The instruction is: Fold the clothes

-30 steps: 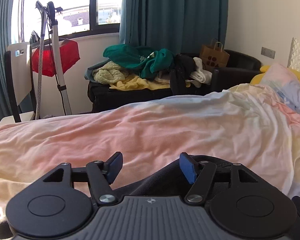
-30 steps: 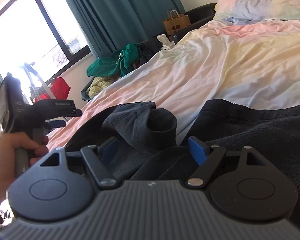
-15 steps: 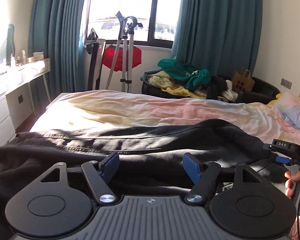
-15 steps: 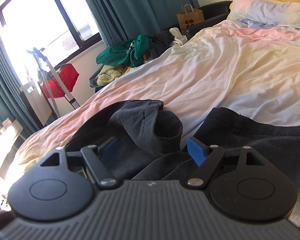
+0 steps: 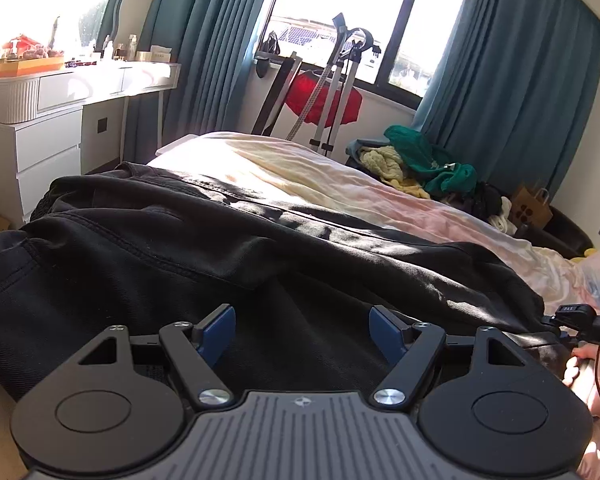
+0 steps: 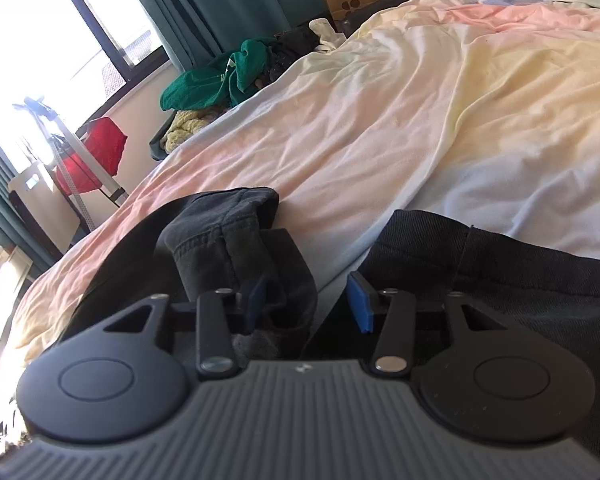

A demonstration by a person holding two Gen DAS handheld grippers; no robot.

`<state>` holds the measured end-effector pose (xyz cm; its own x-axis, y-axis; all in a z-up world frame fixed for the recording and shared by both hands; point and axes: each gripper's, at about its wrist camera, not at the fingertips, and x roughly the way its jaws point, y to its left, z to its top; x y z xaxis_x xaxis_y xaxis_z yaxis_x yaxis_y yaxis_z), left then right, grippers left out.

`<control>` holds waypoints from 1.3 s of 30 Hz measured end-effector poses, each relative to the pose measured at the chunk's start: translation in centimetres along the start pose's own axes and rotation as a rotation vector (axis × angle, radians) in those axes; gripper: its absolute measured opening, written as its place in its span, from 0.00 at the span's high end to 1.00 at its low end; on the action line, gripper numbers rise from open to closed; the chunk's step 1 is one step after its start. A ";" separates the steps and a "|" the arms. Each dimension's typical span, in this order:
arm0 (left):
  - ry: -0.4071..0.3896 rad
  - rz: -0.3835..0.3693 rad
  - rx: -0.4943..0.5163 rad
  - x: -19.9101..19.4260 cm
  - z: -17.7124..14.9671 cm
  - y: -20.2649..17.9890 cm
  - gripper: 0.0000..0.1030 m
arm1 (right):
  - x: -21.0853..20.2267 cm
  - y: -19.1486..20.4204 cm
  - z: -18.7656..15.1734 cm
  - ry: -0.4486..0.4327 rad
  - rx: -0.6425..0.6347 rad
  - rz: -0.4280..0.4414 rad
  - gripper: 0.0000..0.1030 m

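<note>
**Now: dark garment stretched across the near edge of the bed**

Now the black garment [image 5: 260, 240] lies on the pastel duvet [image 6: 400, 120], its long axis running from the bed's foot near the white dresser [image 5: 48, 140] toward the pillow end. The left gripper [image 5: 302, 332] hovers over the cloth, jaws wide apart and easing wider, pads not pressing on anything. The right gripper [image 6: 308, 300] is closing: a rumpled fold of the garment sits against its left pad, while a gap remains before the right pad.
</note>
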<state>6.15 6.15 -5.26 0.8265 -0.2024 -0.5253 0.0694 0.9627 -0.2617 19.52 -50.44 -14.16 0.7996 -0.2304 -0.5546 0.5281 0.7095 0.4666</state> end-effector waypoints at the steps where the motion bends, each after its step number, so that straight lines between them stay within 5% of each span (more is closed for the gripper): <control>1: 0.009 -0.001 -0.003 0.3 -0.1 0.0 0.26 | 0.3 0.4 0.1 -0.010 -0.014 -0.004 0.82; 3: 0.028 -0.003 -0.008 1.0 -0.2 0.1 0.26 | 0.0 1.0 0.6 -0.076 -0.028 -0.006 0.97; 8: 0.085 -0.064 -0.043 2.3 -0.3 0.2 0.26 | -2.4 2.0 3.2 -0.303 0.001 0.014 0.97; 11: 0.100 -0.085 -0.060 2.7 -0.2 0.1 0.26 | -3.2 0.9 4.9 -0.347 0.032 -0.001 0.97; 16: 0.106 -0.087 -0.025 3.5 -0.2 -0.8 0.26 | -1.5 -2.3 4.2 -0.123 0.156 0.116 0.95; 20: 0.121 -0.087 -0.004 4.3 -0.3 -1.2 0.26 | -1.7 -1.0 2.9 -0.041 0.061 0.125 0.91; 22: 0.132 -0.087 -0.002 4.6 -0.4 -1.3 0.26 | -1.8 -0.5 2.5 -0.022 0.067 0.130 0.72; 24: 0.135 -0.080 0.008 4.6 -0.6 -1.4 0.26 | -2.1 -0.1 2.2 -0.021 0.074 0.129 0.22; 25: 0.134 -0.075 0.011 4.5 -0.7 -1.5 0.26 | -2.3 0.0 1.9 -0.034 0.066 0.125 0.18; 30: 0.115 -0.044 0.031 4.0 -1.1 -1.5 0.26 | -1.0 1.2 0.3 0.143 -0.037 0.103 0.19; 33: 0.113 -0.030 0.037 3.8 -1.2 -1.6 0.27 | -0.2 3.2 -1.5 0.167 -0.225 0.048 0.23; 34: 0.114 -0.028 0.035 3.7 -1.2 -1.6 0.27 | -0.1 3.6 -1.7 0.148 -0.256 0.031 0.28; 36: 0.112 -0.025 0.032 3.5 -1.2 -1.5 0.27 | 0.1 4.0 -1.7 0.108 -0.253 0.000 0.57; 39: 0.106 -0.022 0.031 3.2 -1.2 -1.5 0.27 | -0.2 1.8 -0.6 0.034 -0.029 0.041 0.77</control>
<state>8.02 3.82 -7.51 0.7607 -0.2397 -0.6033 0.1056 0.9626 -0.2495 20.11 -48.71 -13.61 0.8097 -0.1781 -0.5591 0.4863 0.7369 0.4695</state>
